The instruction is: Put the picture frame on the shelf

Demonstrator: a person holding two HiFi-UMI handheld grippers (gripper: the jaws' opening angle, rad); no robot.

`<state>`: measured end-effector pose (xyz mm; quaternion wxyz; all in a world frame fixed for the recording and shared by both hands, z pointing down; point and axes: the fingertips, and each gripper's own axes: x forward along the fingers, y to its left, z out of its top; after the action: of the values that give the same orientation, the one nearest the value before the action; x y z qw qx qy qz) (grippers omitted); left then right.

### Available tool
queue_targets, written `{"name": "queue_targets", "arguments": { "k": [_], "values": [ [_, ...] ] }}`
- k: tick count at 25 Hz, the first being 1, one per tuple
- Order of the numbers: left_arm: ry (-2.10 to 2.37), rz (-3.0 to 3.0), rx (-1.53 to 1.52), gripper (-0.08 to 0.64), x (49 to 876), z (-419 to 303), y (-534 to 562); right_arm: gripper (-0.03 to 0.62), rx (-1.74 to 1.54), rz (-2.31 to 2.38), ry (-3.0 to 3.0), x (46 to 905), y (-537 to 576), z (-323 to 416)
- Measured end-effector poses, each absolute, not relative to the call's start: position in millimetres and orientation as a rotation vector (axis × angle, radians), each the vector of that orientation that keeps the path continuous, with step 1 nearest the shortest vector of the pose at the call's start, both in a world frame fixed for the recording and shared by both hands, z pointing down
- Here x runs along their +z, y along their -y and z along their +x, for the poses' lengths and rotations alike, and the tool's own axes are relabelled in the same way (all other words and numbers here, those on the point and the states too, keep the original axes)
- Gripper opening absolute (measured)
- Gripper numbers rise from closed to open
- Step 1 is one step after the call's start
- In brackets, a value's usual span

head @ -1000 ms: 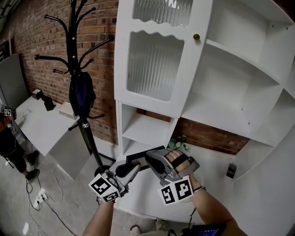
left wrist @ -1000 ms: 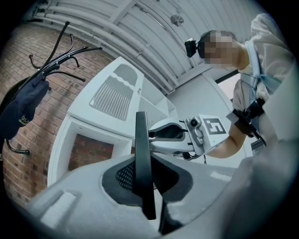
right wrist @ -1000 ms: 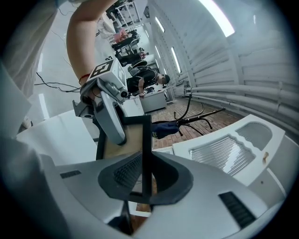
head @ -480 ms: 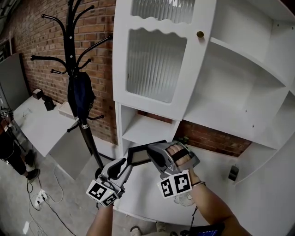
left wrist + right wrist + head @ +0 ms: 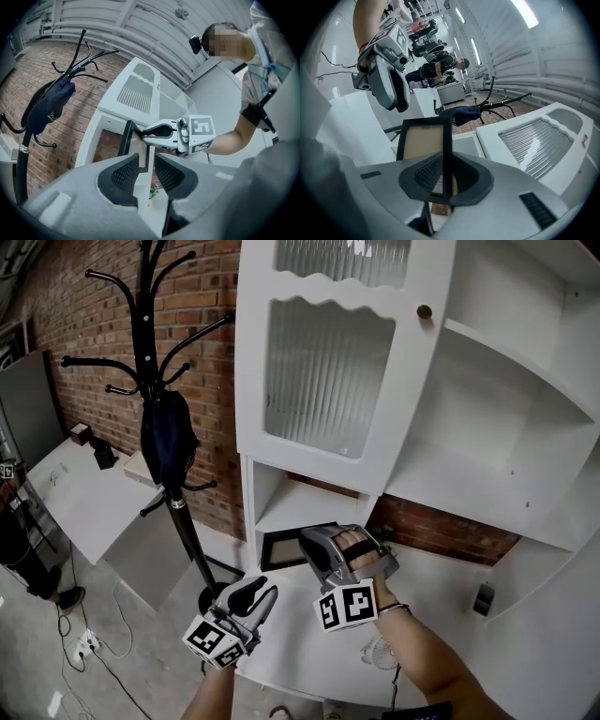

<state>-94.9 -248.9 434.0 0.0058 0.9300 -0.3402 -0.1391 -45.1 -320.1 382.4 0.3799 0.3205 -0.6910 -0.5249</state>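
The black picture frame [image 5: 281,547] with a tan panel hangs upright in front of the low open shelf [image 5: 291,507] of the white cabinet. My right gripper [image 5: 307,542] is shut on its right edge. In the right gripper view the frame [image 5: 423,140] stands up from the jaws, and its black edge is pinched between the pads [image 5: 429,172]. My left gripper [image 5: 262,592] sits lower and to the left, apart from the frame, open with nothing held. In the left gripper view the frame [image 5: 125,137] and the right gripper [image 5: 161,132] show beyond the parted pads [image 5: 125,172].
A black coat stand [image 5: 155,381] with a dark blue bag [image 5: 169,437] stands left of the cabinet against the brick wall. A ribbed glass door [image 5: 323,371] hangs above the shelf. A white counter [image 5: 309,643] runs below, with a small white fan [image 5: 380,650].
My right gripper has carried the frame a little up and closer to the low shelf. The left gripper has drawn back down and away from the frame.
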Motion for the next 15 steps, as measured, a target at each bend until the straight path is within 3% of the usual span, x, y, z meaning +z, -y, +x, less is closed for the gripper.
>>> {"name": "queue_targets", "arguments": {
  "k": [15],
  "values": [
    [0.695, 3.006, -0.335, 0.096, 453.6, -58.9, 276.3, 0.072, -1.315, 0.902, 1.626, 405.8, 379.4, -51.1]
  ]
}}
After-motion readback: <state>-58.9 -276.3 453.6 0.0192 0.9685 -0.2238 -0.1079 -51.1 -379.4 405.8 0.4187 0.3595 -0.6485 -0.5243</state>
